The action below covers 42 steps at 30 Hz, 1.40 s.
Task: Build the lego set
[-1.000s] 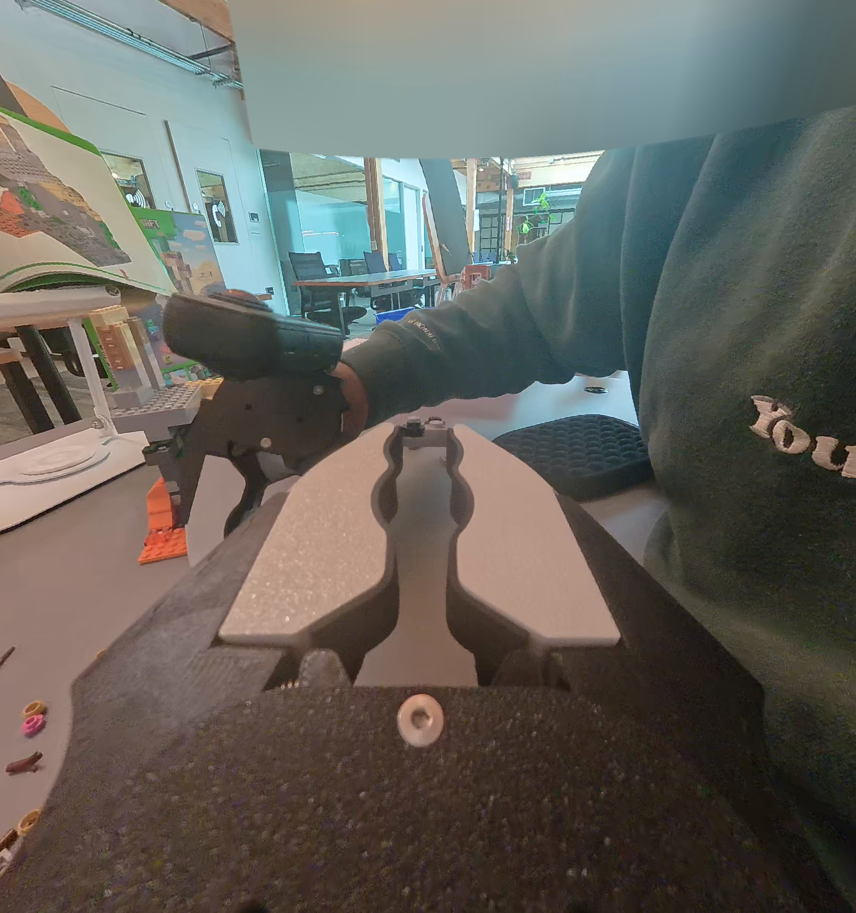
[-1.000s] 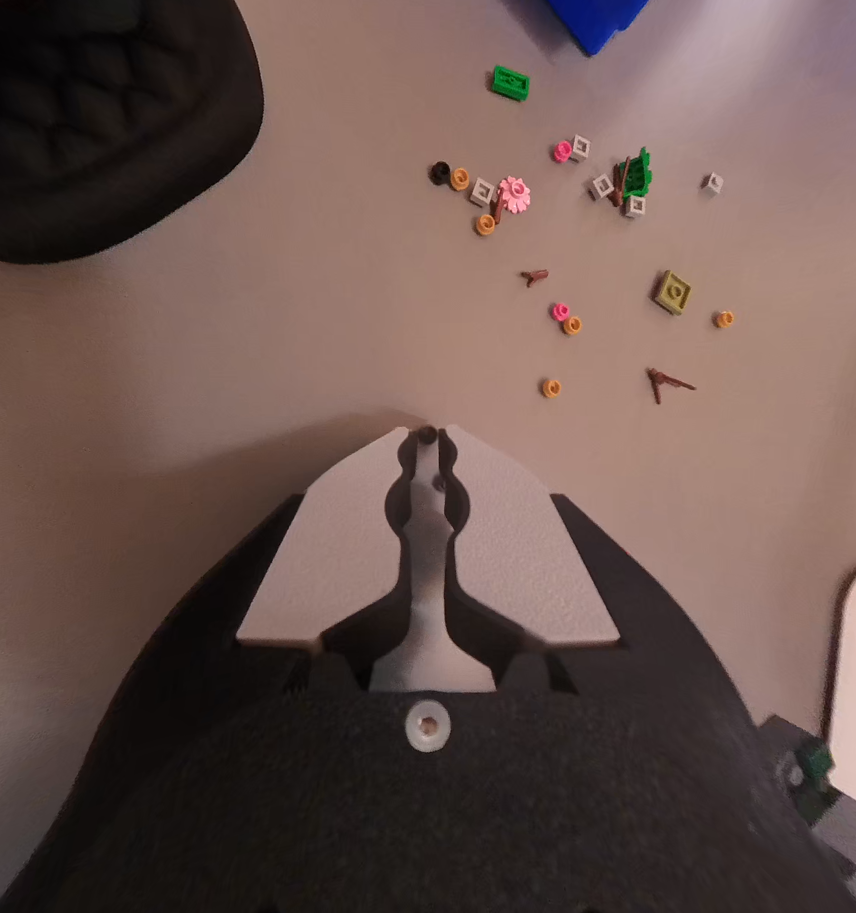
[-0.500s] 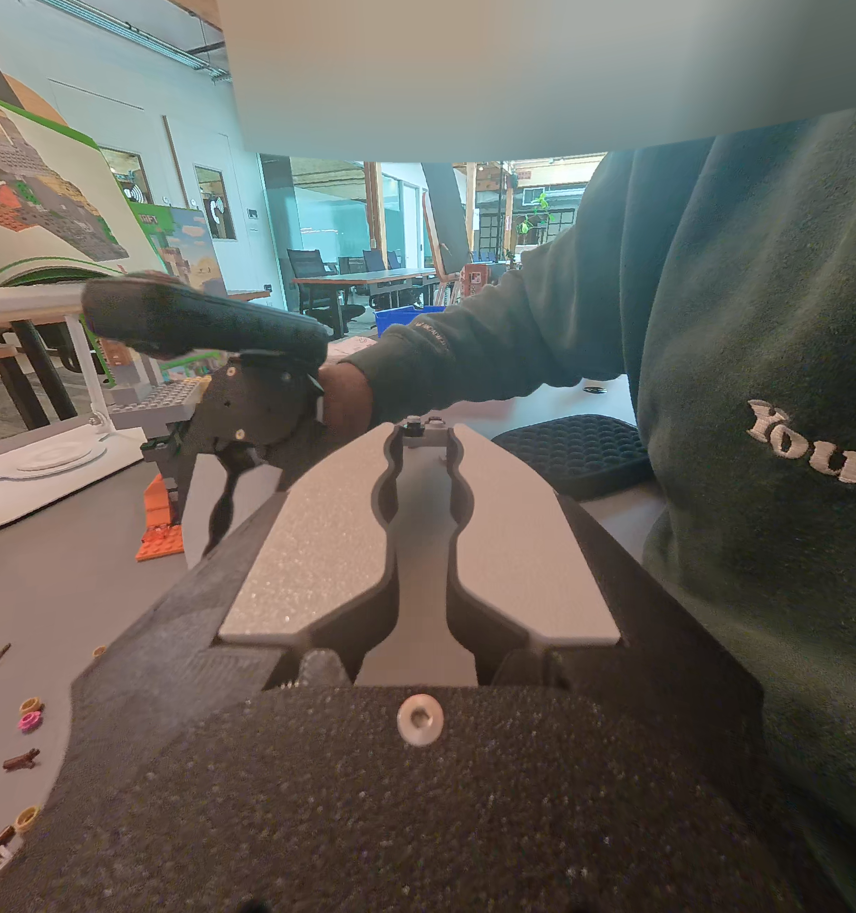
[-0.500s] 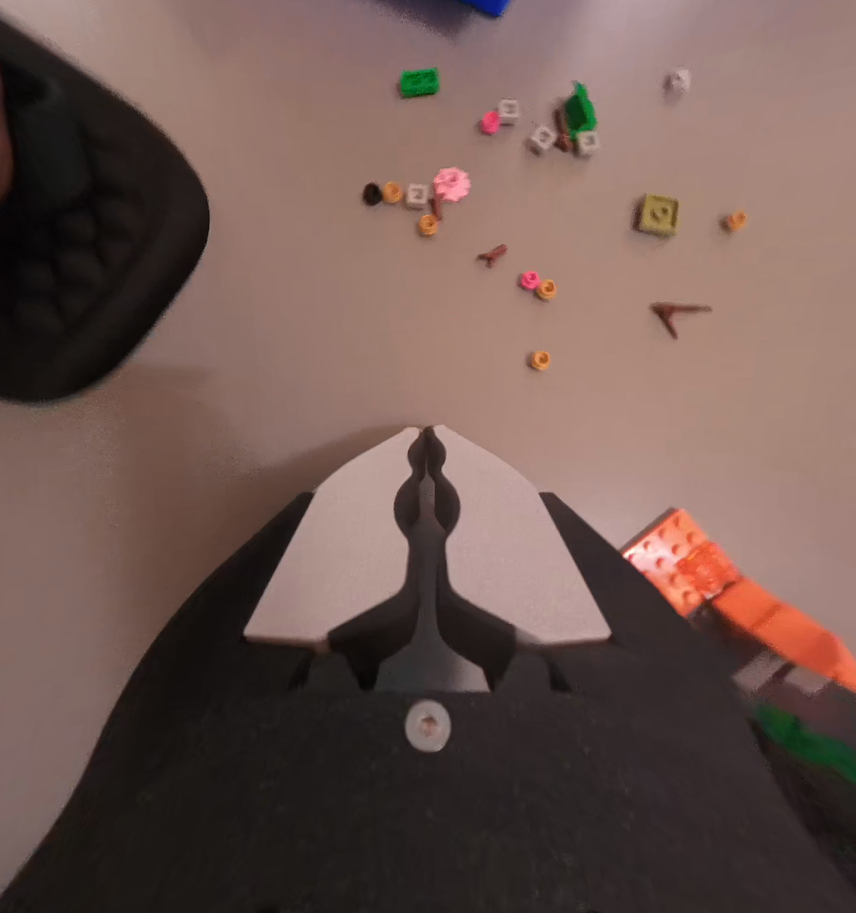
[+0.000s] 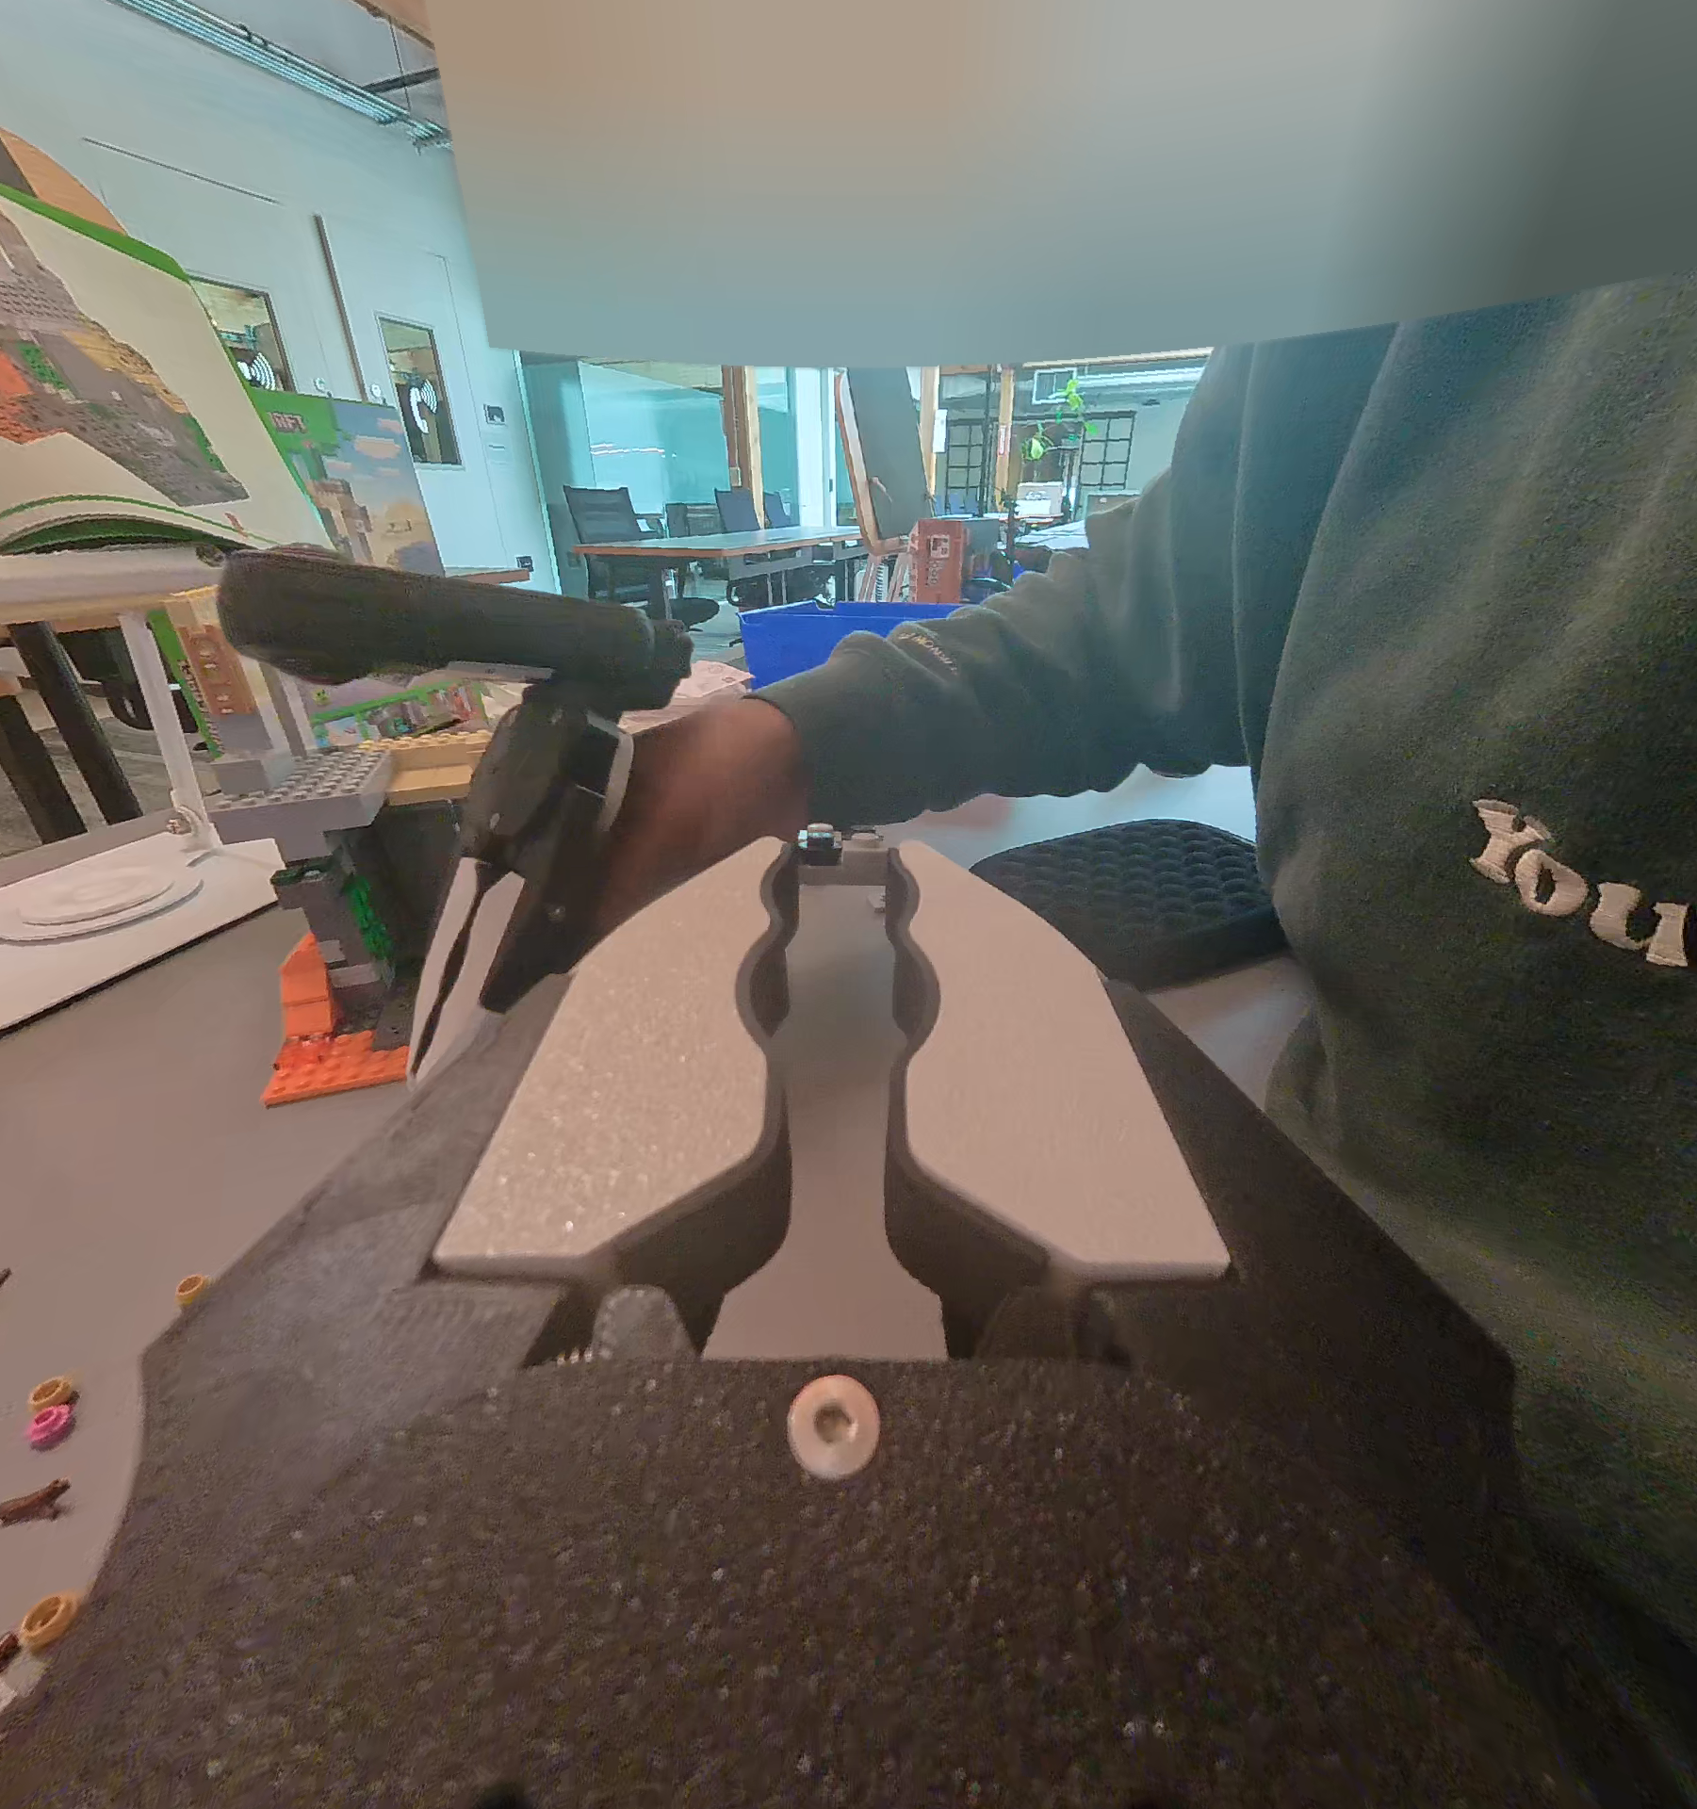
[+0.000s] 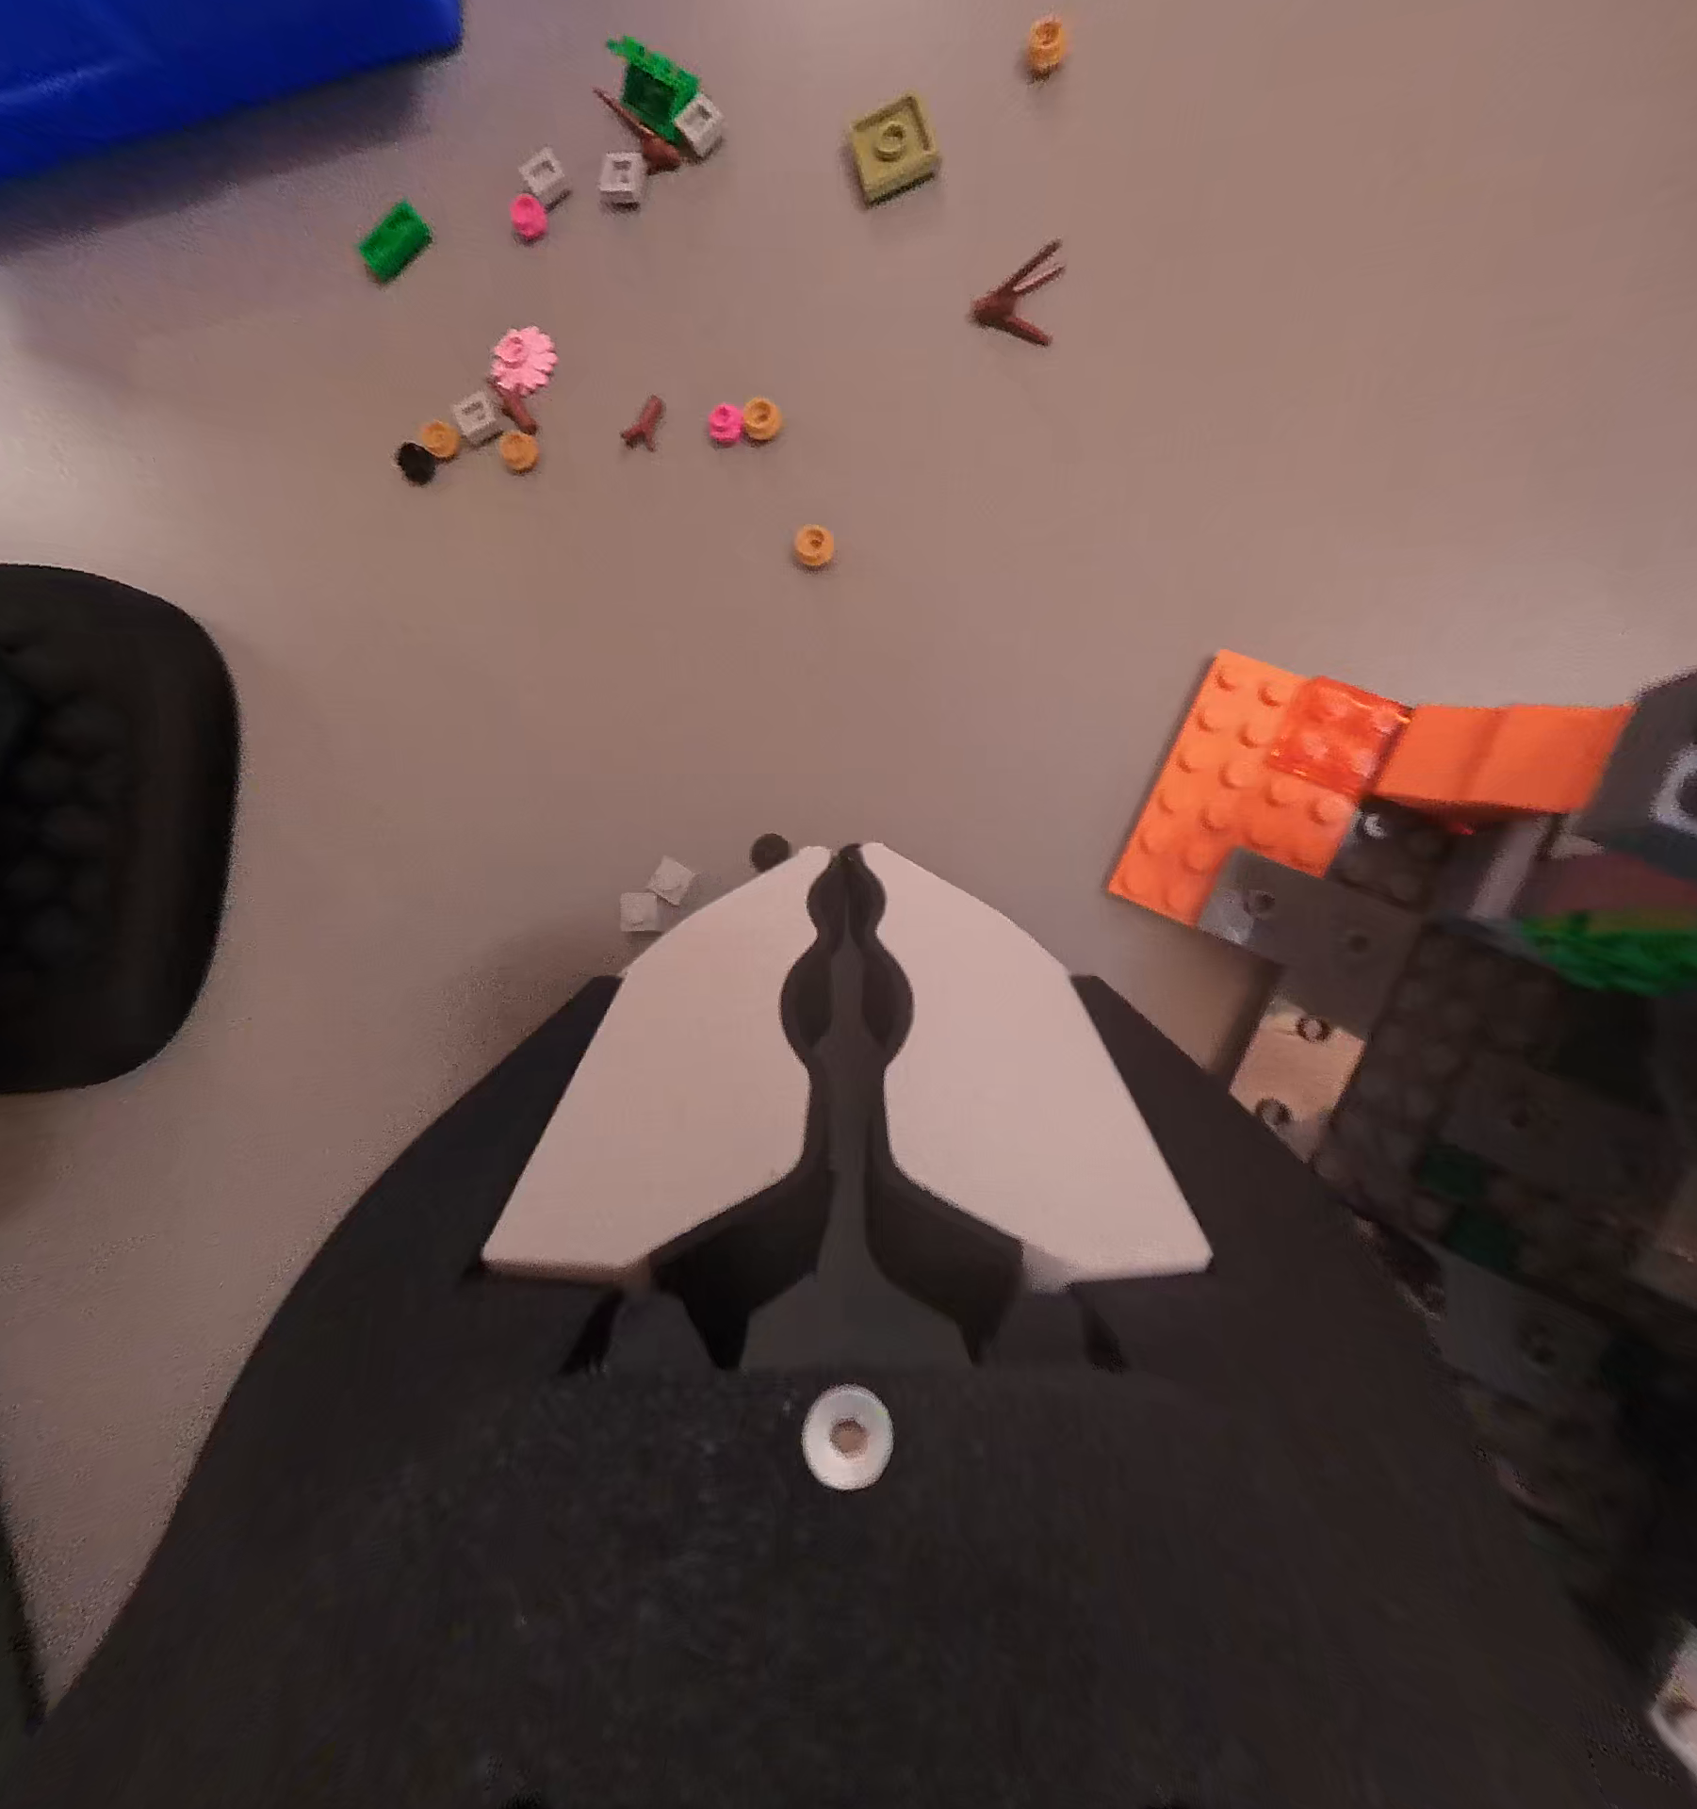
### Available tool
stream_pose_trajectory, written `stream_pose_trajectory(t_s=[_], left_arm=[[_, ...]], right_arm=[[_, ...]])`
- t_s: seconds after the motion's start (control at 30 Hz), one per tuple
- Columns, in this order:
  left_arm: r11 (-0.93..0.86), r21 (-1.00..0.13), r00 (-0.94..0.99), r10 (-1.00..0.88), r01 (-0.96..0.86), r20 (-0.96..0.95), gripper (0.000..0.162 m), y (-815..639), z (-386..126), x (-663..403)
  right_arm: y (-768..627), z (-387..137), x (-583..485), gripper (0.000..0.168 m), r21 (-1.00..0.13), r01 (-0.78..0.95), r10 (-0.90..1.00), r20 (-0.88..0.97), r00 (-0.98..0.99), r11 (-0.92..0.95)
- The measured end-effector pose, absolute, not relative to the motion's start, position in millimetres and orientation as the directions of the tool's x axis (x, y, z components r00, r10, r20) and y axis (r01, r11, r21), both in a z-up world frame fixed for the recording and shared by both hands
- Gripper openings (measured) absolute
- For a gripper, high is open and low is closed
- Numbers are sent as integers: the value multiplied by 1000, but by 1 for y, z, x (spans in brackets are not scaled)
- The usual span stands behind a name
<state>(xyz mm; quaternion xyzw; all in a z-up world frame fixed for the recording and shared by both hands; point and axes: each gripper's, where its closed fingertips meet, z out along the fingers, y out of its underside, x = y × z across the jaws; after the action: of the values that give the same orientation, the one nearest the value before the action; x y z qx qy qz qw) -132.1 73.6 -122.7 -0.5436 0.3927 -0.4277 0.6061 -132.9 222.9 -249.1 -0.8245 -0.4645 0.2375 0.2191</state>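
Small grey piece pinched, build waiting off to the side

The half-built lego model (image 6: 1471, 940), grey and green stone-look blocks on an orange studded base plate, is parked on the grey table (image 6: 1216, 440), just right of the right gripper (image 6: 846, 854), whose jaws are pressed together with nothing seen between them. A small grey plate with a black stud on top (image 5: 832, 850) is pinched at the tips of the left gripper (image 5: 839, 861), held up near the chest. Loose bits (image 6: 629, 294) are scattered well apart. Probably best if the piece is kept level, lined up over its studs, then pressed straight down while the model is steadied.
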Motion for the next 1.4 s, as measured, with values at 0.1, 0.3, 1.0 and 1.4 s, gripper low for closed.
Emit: stream_pose_trajectory(t_s=[0.1,0.3,1.0,1.4], left_arm=[[41,-995,326,-945,91,-9,16,74,-123,-132],[39,-995,326,-946,91,-7,16,74,-123,-132],[33,-996,319,-948,86,-4,16,74,-124,-131],[32,-996,318,-948,88,-3,16,74,-124,-131]], right_arm=[[233,-250,-124,0,-590,678,870,-87,485,-438],[241,-245,-105,0,-598,701,856,46,514,-389],[221,-244,-47,0,-556,580,775,-206,598,-595],[226,-249,-37,0,-545,582,766,-192,613,-603]])
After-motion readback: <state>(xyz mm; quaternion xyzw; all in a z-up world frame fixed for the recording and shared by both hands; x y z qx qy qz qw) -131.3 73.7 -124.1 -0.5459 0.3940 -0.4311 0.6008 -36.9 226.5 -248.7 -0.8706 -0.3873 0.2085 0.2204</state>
